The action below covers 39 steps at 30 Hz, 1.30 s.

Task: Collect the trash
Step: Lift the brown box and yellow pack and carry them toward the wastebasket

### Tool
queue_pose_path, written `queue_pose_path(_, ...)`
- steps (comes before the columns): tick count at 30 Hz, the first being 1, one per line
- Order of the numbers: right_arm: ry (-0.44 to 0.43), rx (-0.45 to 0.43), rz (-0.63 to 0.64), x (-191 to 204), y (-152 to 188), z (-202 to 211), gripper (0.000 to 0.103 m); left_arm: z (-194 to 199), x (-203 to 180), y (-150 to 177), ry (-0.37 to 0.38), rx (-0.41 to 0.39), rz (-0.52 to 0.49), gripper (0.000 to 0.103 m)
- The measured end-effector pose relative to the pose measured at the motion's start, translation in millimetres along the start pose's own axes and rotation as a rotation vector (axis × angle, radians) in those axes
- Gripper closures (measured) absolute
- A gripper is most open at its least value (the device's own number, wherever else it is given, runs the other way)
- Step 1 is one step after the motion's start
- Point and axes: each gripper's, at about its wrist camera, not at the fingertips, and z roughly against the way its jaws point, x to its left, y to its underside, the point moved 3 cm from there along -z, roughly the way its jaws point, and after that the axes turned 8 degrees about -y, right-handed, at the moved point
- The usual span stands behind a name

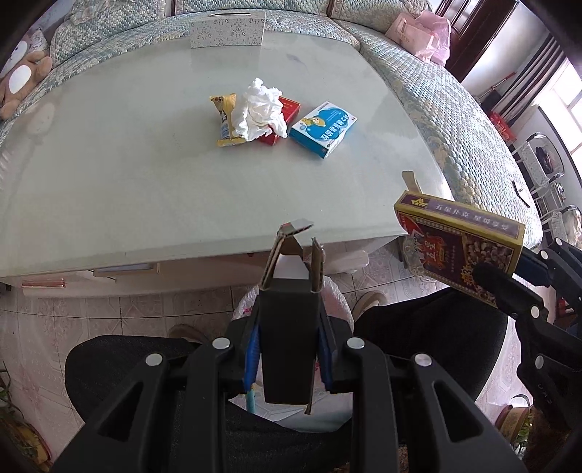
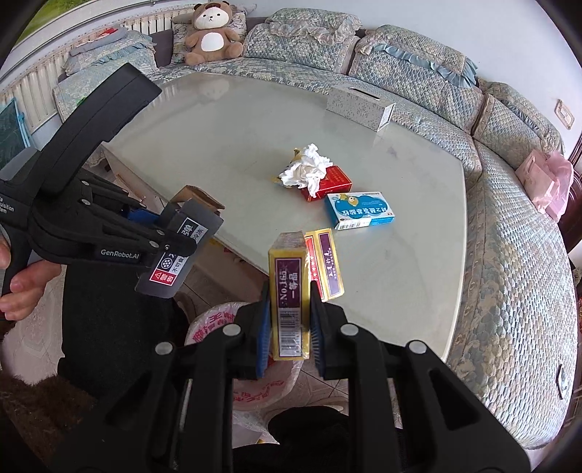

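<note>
Both grippers loaded above the bag, more trash left on table.

We see the left gripper [image 1: 289, 327] clamped on a black carton [image 1: 287, 334] with open flaps, the right gripper [image 2: 291, 324] clamped on a yellow card box [image 2: 289, 305]; both hang over a plastic bag [image 2: 262, 385] on the floor by the table [image 1: 109, 182] edge. On the table: tissue wad [image 1: 260, 109], red box [image 2: 333, 182], blue box [image 1: 323, 129], wrapper [image 1: 225, 120], tissue box [image 1: 227, 33]. Sofa [image 2: 509, 273] wraps around.
</note>
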Motion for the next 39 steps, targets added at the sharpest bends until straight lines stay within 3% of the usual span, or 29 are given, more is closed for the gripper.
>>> queue_pose_path(12,-0.059,0.052,-0.026,8.5,20.1,-20.2,0.084,-33.4,-15.9,28.0,-0.010,0.036,-0.050,0.077)
queue_pose_path(39,-0.112,0.206,-0.142,11.8,92.8,-117.2,0.084,-151.1,-24.3,67.5,0.003,0.192,-0.074,0.077)
